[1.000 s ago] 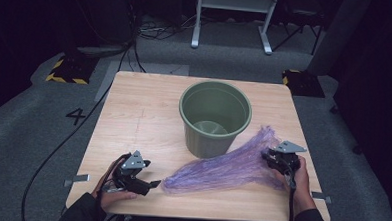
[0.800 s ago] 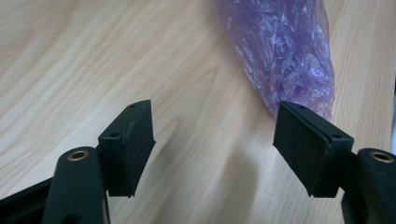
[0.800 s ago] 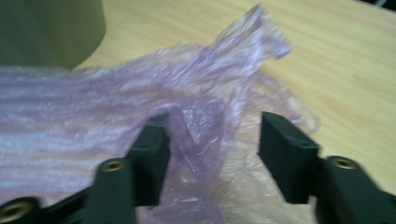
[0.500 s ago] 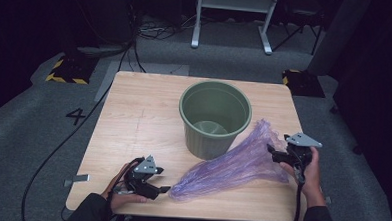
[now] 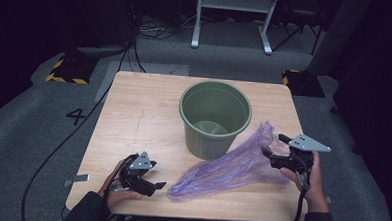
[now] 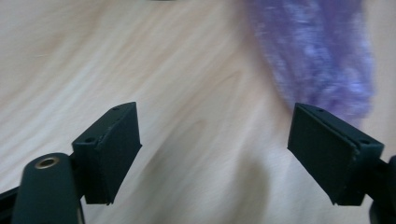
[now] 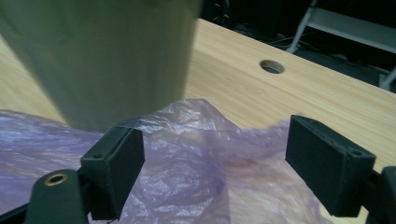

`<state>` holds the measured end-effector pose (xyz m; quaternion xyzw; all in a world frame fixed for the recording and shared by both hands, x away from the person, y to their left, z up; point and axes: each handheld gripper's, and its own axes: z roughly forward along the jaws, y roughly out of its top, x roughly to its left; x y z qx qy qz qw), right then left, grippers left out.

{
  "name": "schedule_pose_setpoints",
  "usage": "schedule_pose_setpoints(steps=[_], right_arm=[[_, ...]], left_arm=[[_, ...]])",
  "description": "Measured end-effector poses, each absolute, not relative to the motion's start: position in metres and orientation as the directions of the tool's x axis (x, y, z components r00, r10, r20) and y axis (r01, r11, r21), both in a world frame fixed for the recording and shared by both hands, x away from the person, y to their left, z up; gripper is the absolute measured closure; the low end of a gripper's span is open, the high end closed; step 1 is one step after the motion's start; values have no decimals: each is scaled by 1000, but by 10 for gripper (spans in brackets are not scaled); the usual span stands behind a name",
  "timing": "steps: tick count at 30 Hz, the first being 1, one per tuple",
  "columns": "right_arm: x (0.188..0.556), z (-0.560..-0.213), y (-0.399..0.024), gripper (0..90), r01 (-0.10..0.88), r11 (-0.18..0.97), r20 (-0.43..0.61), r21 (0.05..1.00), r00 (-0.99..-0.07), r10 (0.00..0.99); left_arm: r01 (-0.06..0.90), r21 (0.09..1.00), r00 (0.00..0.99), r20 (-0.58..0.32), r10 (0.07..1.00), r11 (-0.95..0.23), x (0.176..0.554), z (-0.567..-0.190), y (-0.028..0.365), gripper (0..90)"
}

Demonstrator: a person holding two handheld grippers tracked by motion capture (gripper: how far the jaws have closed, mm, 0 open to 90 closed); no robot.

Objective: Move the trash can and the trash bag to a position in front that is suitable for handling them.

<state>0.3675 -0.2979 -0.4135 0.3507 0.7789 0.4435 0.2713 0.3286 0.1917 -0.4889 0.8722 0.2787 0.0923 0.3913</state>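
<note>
Purple plastic bag (image 5: 231,169) lies slack across the near right part of the wooden table (image 5: 133,118), stretched from a narrow end near the front edge up to a wider end beside the green bucket (image 5: 214,119), against whose base it rests. The left gripper (image 5: 153,185) sits low just left of the narrow end, jaws spread wide with bare tabletop between them; in the left gripper view the bag (image 6: 317,56) lies ahead, past one jaw. The right gripper (image 5: 274,155) hovers at the wide end, its jaws having just opened; in the right gripper view the crumpled film (image 7: 205,154) lies below and between them, unpinched.
</note>
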Motion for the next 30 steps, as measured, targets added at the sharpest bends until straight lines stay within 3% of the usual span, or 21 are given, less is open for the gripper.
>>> schedule_pose_setpoints(steps=[6, 11, 19, 30], right_arm=[[368, -410, -284, 198, 288, 389, -141, 875, -618, 773], [375, -409, -282, 223, 293, 410, -150, 864, -626, 765], [380, -400, -303, 215, 311, 397, -117, 863, -643, 757], [368, -386, -333, 219, 302, 423, -149, 854, -636, 757]], left_arm=[[453, 738, 789, -69, 611, -501, 335, -489, 209, 167], [441, 735, 809, -76, 583, -516, 334, -490, 206, 213], [424, 705, 837, -65, 544, -568, 331, -495, 192, 324], [408, 701, 841, -38, 540, -585, 330, -498, 189, 387]])
